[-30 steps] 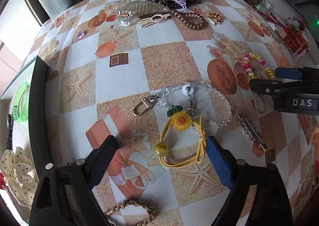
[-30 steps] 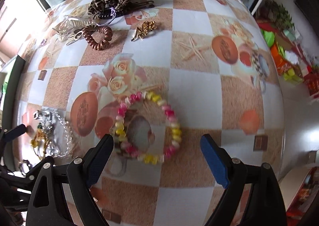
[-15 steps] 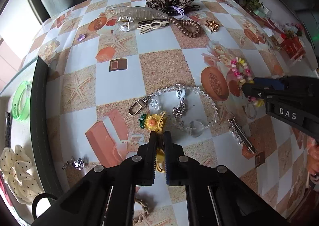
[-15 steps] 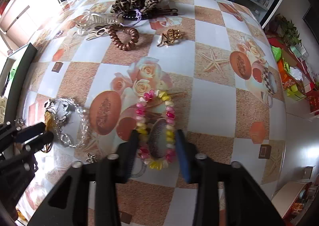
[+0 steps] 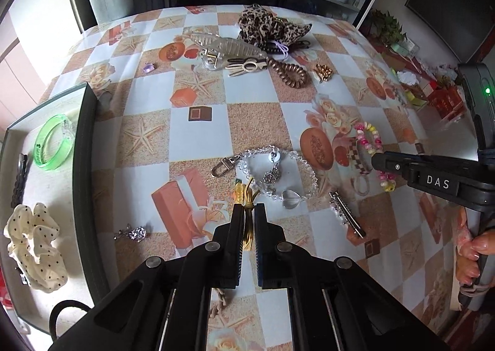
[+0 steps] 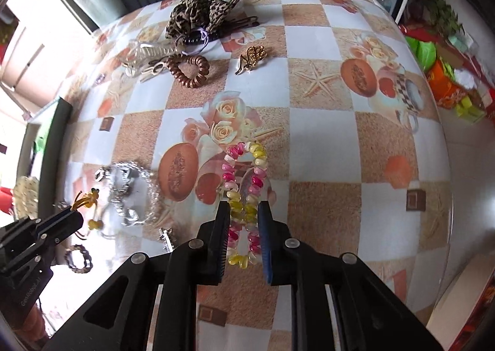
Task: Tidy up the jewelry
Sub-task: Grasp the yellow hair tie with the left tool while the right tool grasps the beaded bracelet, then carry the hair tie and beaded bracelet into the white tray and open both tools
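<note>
My left gripper (image 5: pixel 249 207) is shut on a yellow elastic hair tie (image 5: pixel 247 225) with a sunflower charm, held just off the checked tablecloth; the same tie (image 6: pixel 88 197) hangs from it in the right wrist view. My right gripper (image 6: pixel 244 207) has its jaws closing on a pink and yellow bead bracelet (image 6: pixel 229 165), which is squeezed into a narrow loop between the pads. In the left wrist view that bracelet (image 5: pixel 368 140) shows at the right gripper's tip. A clear crystal bracelet (image 5: pixel 304 165) with charms lies on the cloth between the two grippers.
A dark-rimmed tray (image 5: pixel 81 165) at the left holds a green bangle (image 5: pixel 52 146) and a cream dotted scrunchie (image 5: pixel 34 245). Far across lie a leopard scrunchie (image 5: pixel 266 26), a clear claw clip (image 5: pixel 225 47), a brown spiral tie (image 5: pixel 290 74) and a gold brooch (image 5: pixel 323 72). A barrette (image 5: pixel 346 218) lies nearby.
Both grippers went from wide open to closed, the left on the yellow hair tie, the right on the bead bracelet. Both have since risen, lifting the pieces off the cloth.
</note>
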Action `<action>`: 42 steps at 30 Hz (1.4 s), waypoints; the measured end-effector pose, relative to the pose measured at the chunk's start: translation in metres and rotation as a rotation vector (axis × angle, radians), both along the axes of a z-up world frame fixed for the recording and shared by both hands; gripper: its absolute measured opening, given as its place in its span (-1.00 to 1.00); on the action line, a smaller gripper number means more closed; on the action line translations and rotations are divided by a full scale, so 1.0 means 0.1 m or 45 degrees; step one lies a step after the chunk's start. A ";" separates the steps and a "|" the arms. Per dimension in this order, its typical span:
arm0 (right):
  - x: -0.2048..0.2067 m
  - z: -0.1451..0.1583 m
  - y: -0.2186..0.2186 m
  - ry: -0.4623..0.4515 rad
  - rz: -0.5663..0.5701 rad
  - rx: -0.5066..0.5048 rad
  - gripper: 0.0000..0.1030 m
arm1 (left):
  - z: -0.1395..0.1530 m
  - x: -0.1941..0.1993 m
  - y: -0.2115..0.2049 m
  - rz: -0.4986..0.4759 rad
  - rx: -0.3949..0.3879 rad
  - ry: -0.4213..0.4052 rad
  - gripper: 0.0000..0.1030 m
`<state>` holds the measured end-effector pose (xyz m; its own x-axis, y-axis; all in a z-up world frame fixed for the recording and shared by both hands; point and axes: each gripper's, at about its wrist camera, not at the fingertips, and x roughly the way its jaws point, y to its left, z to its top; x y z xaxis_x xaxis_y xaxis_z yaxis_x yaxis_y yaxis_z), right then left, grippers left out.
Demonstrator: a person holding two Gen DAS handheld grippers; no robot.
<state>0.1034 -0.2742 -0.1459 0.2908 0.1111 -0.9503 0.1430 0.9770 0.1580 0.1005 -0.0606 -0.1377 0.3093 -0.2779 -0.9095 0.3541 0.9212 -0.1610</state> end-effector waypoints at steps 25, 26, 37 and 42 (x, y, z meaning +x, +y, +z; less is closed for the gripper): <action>-0.02 0.48 0.75 -0.065 0.141 0.114 -0.62 | 0.60 -0.17 0.88 0.211 -0.098 -0.115 -0.81; 0.00 0.50 0.81 -0.070 0.156 0.119 -0.62 | 0.63 -0.16 0.94 0.225 -0.099 -0.126 -0.81; 0.33 0.69 1.85 -0.118 0.387 0.190 -0.62 | 0.83 -0.10 1.77 0.398 -0.073 -0.218 -0.81; 0.52 0.67 2.37 -0.120 0.484 0.234 -0.62 | 0.75 0.01 2.14 0.478 -0.035 -0.226 -0.81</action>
<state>0.1549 -0.0373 -0.0791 0.2811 0.3918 -0.8761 -0.2452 0.9119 0.3292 0.1018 0.1535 -0.0626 0.5454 -0.1391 -0.8266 0.0190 0.9879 -0.1538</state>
